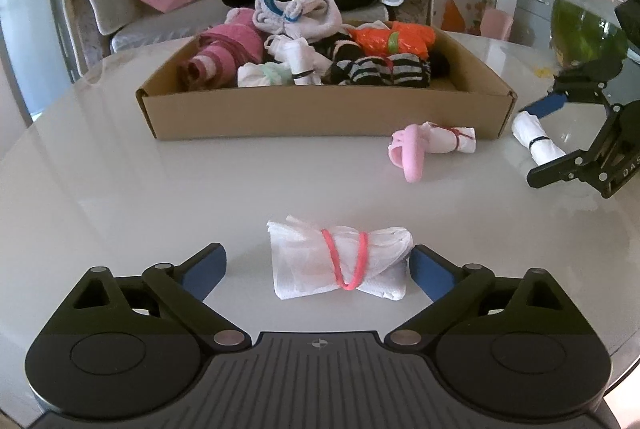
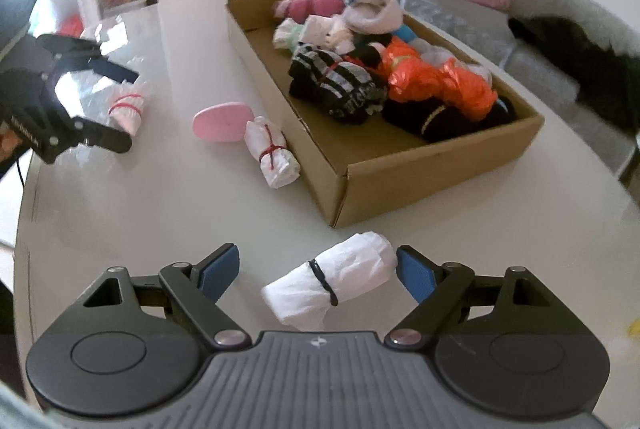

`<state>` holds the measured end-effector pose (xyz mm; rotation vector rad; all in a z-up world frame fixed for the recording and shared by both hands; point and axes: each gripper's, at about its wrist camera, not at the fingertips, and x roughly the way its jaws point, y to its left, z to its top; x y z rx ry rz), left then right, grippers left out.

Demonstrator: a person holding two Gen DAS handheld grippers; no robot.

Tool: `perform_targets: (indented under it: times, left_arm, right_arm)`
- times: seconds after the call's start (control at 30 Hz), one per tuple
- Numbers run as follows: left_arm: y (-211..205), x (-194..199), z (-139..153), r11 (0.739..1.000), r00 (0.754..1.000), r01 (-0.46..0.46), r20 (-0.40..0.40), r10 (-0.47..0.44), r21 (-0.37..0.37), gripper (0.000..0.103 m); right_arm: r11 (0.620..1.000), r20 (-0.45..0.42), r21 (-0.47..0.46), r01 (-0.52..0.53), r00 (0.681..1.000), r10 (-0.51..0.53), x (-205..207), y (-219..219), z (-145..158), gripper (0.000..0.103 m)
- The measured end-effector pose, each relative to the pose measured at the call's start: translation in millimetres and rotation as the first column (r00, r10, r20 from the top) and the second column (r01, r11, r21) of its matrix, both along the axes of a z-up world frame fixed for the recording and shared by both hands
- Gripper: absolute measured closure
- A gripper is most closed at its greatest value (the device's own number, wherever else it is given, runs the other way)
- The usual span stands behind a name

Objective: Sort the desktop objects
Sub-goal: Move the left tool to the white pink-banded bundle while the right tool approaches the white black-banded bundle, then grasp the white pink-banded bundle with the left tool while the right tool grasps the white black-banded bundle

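A white plastic-bag roll tied with a pink band (image 1: pixel 340 265) lies on the white table between the pads of my left gripper (image 1: pixel 318 269), which stands open around it. The right pad (image 1: pixel 428 273) sits close to the roll's end; the left pad is apart. From the right wrist view, the left gripper (image 2: pixel 120 105) straddles the same roll (image 2: pixel 128 109). My right gripper (image 2: pixel 316 269) is open around a white roll with a black band (image 2: pixel 332 285), also seen as the right gripper (image 1: pixel 548 139) around that roll (image 1: pixel 536 141). The cardboard box (image 1: pixel 320 113) holds several rolled socks and bags.
A pink oval object (image 1: pixel 408 153) and a white roll with a red band (image 1: pixel 452 139) lie just in front of the box. A glass bowl of green water (image 1: pixel 584 21) stands at the table's right. A sofa (image 1: pixel 120 9) is behind the table.
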<state>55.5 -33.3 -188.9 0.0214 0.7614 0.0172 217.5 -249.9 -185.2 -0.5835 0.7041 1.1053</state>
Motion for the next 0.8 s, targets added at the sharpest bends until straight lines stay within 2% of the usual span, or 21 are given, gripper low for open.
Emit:
perform_targets:
  times: [0.17,0.27,0.33,0.43,0.8]
  left_arm:
    - [8.9,1.3,1.5,1.0,1.0,-0.004,0.006,0.004,0.0,0.01]
    - [15.6,-1.2,1.4,1.0,1.0,-0.011,0.015,0.011,0.01,0.011]
    - [21.2,-3.0,1.7,1.0,1.0,-0.019,0.014,0.019,-0.001,0.011]
    - [22.8,-8.1,2.0,1.0,0.999,-0.022,0.025,0.021,0.021,0.01]
    - [9.5,-11.4,1.1,1.0,0.999,-0.02,0.031,0.02,0.022,0.008]
  right_arm:
    - [0.992,-0.05,0.034,0.122,0.991,-0.12,-11.1,-2.1,-2.8,0.026]
    - [0.988,-0.058,0.051,0.148,0.988,-0.145,-26.5,-3.0,-4.3,0.024]
    - [0.99,-0.041,0.057,0.132,0.991,-0.129,-38.7,-4.1,-5.2,0.021]
    - [0.994,0.012,0.054,0.097,0.995,-0.098,-49.1,-5.7,-4.6,0.019]
    - [0.998,0.048,0.065,-0.011,0.999,0.007,-37.1,-0.2,-6.9,0.02]
